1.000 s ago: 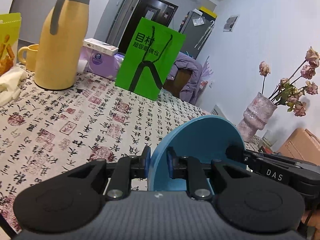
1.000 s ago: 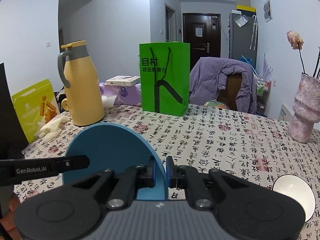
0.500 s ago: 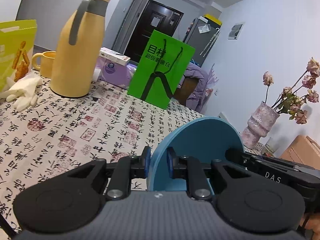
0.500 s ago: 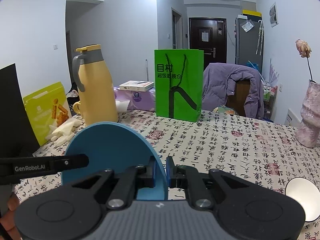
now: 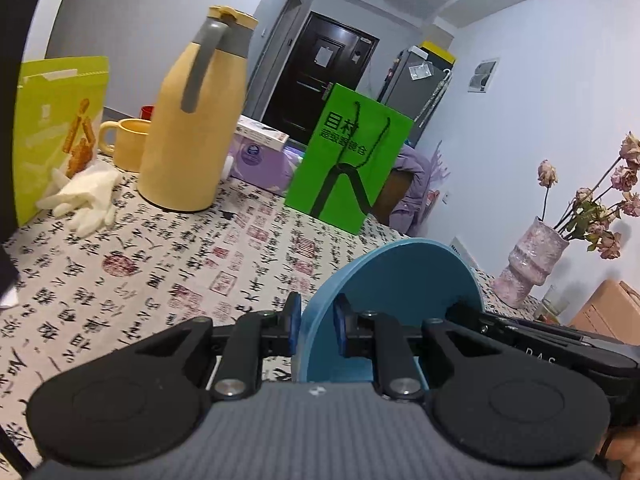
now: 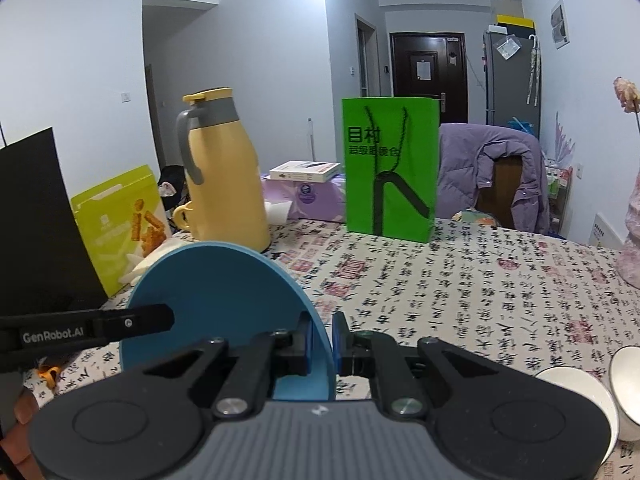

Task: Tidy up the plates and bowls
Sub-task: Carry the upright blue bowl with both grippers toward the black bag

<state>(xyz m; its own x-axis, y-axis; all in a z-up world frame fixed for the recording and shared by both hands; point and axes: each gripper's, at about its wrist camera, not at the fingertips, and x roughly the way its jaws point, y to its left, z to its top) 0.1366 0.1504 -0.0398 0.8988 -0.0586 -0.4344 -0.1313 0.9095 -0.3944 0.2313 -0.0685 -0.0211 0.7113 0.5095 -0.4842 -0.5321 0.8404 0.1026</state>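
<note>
A blue plate (image 5: 394, 292) is held upright on edge above the table by both grippers. My left gripper (image 5: 316, 325) is shut on its left rim, blue pads on either side. My right gripper (image 6: 322, 338) is shut on the plate (image 6: 216, 288) at its right rim. In the left wrist view the other gripper's black body (image 5: 540, 346) reaches in from the right. In the right wrist view the other gripper's finger (image 6: 96, 325) comes in from the left. Two white bowls (image 6: 576, 398) (image 6: 628, 380) sit on the table at the lower right.
On the calligraphy-print tablecloth (image 5: 160, 264) stand a yellow thermos (image 5: 196, 120), a yellow mug (image 5: 126, 142), a green paper bag (image 5: 348, 160), a snack bag (image 5: 56, 128), white gloves (image 5: 86, 198), a purple pack with a box, and a pink vase (image 5: 532, 266). A black panel (image 6: 36, 220) stands left.
Both grippers have carried the blue plate leftward together; the thermos and green bag have slid right in both views. A second white bowl has come into view at the right.
</note>
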